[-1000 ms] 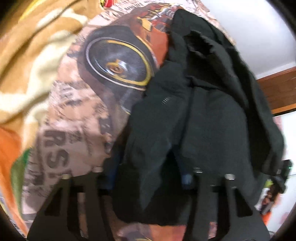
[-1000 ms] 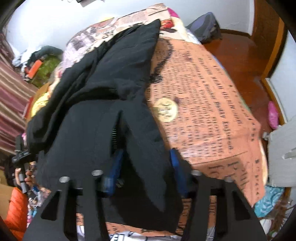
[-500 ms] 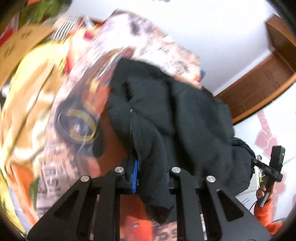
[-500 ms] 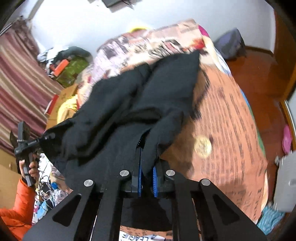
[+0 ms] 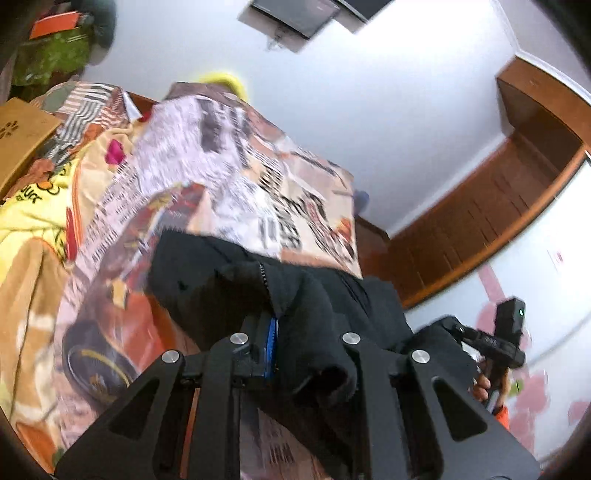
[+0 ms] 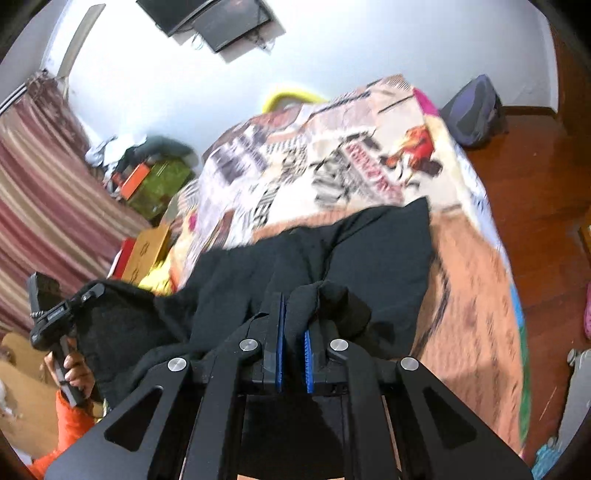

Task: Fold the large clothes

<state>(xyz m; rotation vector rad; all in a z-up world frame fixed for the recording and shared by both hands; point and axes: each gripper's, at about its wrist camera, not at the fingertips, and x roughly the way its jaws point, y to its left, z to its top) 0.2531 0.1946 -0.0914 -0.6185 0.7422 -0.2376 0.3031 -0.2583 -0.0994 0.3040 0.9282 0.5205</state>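
A large black zip-up garment [image 5: 229,280] hangs between my two grippers over the bed. My left gripper [image 5: 295,343] is shut on one edge of it, near the zipper. My right gripper [image 6: 293,332] is shut on another edge of the same garment [image 6: 376,258], fabric pinched between the blue pads. The far part of the garment still rests on the printed bedspread [image 6: 332,155]. The other gripper shows at the frame side in each view, holding the cloth: the right gripper in the left wrist view [image 5: 495,343], the left gripper in the right wrist view [image 6: 55,314].
The bed carries a newspaper-print cover [image 5: 236,155] and a yellow blanket [image 5: 29,221] at its left. A cardboard box [image 6: 147,247] and clutter stand beside striped curtains [image 6: 40,192]. A dark bag [image 6: 472,110] lies on the wooden floor. A TV hangs on the wall [image 6: 210,18].
Both grippers closed on the garment's edges and lifted it up off the bed. The views tilted upward, so the wall and TV show now.
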